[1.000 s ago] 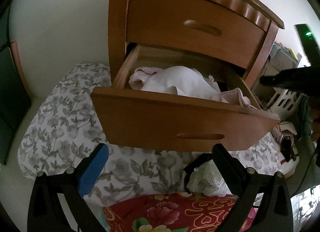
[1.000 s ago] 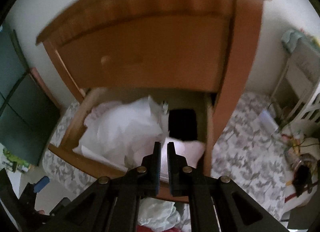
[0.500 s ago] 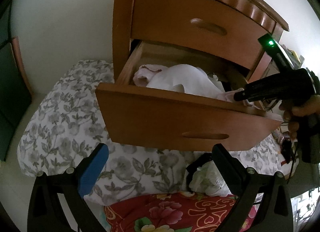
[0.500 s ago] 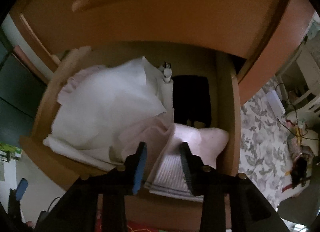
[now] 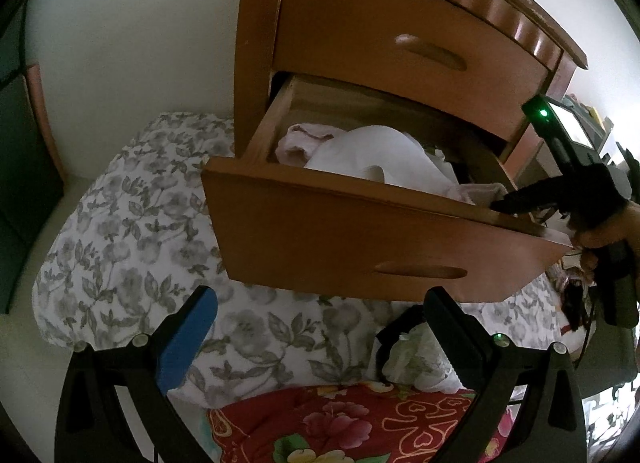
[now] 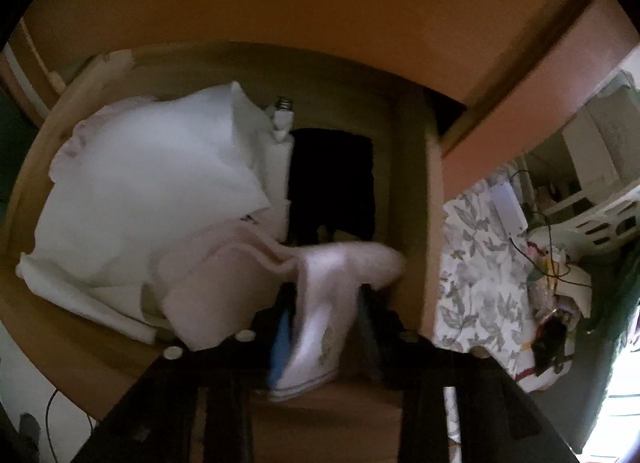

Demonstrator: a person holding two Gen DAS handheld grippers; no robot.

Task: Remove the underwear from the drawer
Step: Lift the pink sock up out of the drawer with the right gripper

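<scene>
The lower drawer (image 5: pixel 360 239) of a wooden nightstand stands pulled out, with white and pale pink clothes inside. A pale pink folded underwear (image 6: pixel 332 283) lies at the drawer's front right corner. My right gripper (image 6: pixel 324 303) points down into that corner; its jaws are closing and the fabric is bunched between the pads. The left wrist view shows the right gripper (image 5: pixel 504 203) reaching over the drawer's front edge at the pink underwear (image 5: pixel 480 191). My left gripper (image 5: pixel 320 295) hangs open below the drawer front, holding nothing.
A white garment (image 6: pixel 152 191) fills the drawer's left side and a black item (image 6: pixel 332 179) lies behind the underwear. The upper drawer (image 5: pixel 400 43) is closed. A floral sheet (image 5: pixel 132 231) and a red floral blanket (image 5: pixel 340 423) lie below.
My right gripper came down into the drawer, opened and closed around the pink underwear, which is now bunched up between the fingers. The left gripper stayed where it was.
</scene>
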